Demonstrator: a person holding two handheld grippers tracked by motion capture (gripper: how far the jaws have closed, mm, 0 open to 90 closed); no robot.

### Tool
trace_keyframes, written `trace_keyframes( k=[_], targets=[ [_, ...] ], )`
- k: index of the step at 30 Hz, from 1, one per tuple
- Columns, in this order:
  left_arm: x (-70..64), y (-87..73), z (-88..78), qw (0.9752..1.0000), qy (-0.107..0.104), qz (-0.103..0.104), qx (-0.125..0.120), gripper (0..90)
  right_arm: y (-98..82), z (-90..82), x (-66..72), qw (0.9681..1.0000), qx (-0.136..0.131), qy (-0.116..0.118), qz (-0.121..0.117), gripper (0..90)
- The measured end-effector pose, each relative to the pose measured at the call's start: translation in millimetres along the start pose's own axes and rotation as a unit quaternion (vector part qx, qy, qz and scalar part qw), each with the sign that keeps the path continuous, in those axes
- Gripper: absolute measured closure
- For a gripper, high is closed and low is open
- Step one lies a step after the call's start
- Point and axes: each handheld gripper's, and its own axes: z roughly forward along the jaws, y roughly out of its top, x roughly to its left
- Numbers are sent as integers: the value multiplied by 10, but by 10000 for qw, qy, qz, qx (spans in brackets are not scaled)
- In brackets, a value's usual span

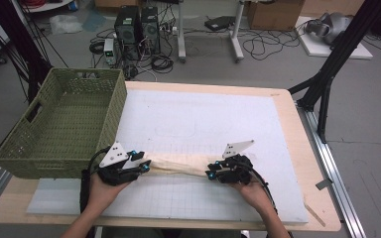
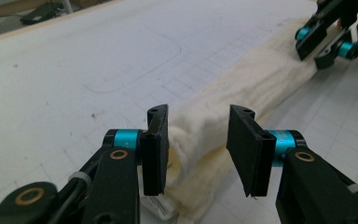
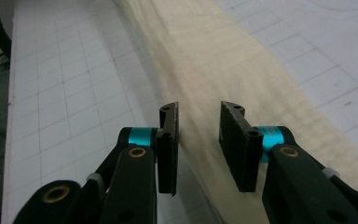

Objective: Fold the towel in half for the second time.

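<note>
Rolled cream cloth (image 1: 178, 166) between level left hand-held gripper (image 1: 146, 165) and right hand-held gripper (image 1: 209, 173), both unclamped.

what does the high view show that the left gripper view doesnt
High view alone: the green basket at the table's left edge, the person's forearms, and computers and cables on the floor behind. Left gripper view alone: the left hand-held gripper up close, jaws open with the end of the cream cloth between them, pads clear of it. Both: the cloth rolled into a long strip across the white gridded mat, and the right hand-held gripper at its far end.
</note>
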Motion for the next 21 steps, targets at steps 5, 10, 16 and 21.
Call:
trace_keyframes(
  k=[5,10,16,21],
  targets=[
    [8,23,108,9998,-9,77,179,707,-36,36,14,10000,59,-17,-41,708],
    [22,-103,200,9978,-54,65,650,819,-53,13,5,10000,52,-27,-55,710],
    [53,-255,221,9940,-164,-45,1081,813,-111,-61,-23,9999,52,-112,-25,710],
    [55,-229,209,9942,-204,-45,1059,787,-171,-139,-44,9998,-14,-173,14,690]
  ],
)
